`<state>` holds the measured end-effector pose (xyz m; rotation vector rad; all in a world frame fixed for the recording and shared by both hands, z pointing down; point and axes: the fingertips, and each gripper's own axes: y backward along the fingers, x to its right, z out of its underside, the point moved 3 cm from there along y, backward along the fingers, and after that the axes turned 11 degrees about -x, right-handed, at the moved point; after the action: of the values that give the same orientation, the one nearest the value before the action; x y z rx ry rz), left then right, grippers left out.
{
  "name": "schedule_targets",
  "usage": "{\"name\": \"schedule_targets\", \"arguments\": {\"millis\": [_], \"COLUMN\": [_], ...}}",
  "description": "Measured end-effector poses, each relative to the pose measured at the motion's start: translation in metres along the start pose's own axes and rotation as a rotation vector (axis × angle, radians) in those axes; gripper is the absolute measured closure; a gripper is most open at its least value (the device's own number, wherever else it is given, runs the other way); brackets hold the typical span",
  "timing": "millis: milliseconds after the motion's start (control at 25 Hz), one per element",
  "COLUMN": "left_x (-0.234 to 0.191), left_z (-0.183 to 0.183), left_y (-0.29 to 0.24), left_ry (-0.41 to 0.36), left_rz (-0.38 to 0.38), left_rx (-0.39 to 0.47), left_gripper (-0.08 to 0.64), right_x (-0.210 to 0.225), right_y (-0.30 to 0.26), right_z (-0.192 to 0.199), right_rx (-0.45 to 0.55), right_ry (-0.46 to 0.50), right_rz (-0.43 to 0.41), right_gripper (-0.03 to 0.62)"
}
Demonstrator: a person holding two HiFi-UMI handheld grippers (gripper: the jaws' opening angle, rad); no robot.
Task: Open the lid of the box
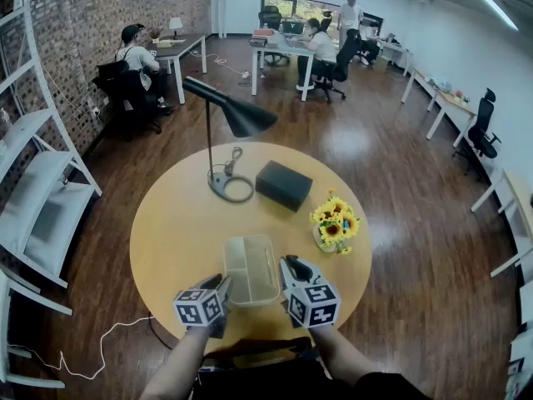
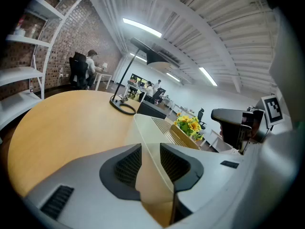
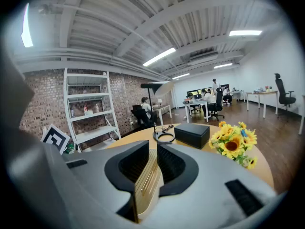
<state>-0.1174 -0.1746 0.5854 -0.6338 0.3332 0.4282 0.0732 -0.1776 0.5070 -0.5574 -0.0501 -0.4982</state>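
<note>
On the round desk [image 1: 166, 223], the pale box [image 1: 250, 267] runs lengthwise away from the person. The left hand-held gripper [image 1: 221, 288] and right hand-held gripper [image 1: 288, 270] each pinch one long side. A lamp [image 1: 239, 115], black case [image 1: 284, 184] and sunflowers [image 1: 335, 221] stand beyond.

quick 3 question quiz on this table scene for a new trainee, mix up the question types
1. True or false: the sunflowers stand on the floor.
2. What is between the pads of the left tool? A a pen; B the edge of the clear box; C nothing.
3. Fill in: in the head view, the lamp stands ___ of the black case.
Key: 1 false; 2 B; 3 left.
</note>
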Motion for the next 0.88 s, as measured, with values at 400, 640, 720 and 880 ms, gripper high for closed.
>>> {"name": "schedule_targets", "arguments": {"millis": [400,640,720,880], "left_x": [0.005,0.005,0.006,0.006], "left_z": [0.014,0.020,0.021,0.021], "left_y": [-0.010,-0.013,-0.014,-0.014], "left_ry": [-0.022,0.001,0.000,0.002], "left_rz": [0.002,0.018,0.025,0.034], "left_rx": [-0.042,-0.055,-0.057,-0.054], "left_gripper": [0.462,0.462,0.461,0.458], "right_x": [-0.016,-0.009,-0.007,-0.005], "right_y": [-0.056,-0.070,-0.073,-0.073], "right_z": [0.058,0.081,0.083,0.082], "right_rx": [-0.242,-0.324,-0.336,-0.335], "right_ry": [0.075,0.110,0.091,0.049], "right_rz": [0.103,0.198,0.212,0.227], "right_gripper": [0.537,0.537,0.537,0.558]}}
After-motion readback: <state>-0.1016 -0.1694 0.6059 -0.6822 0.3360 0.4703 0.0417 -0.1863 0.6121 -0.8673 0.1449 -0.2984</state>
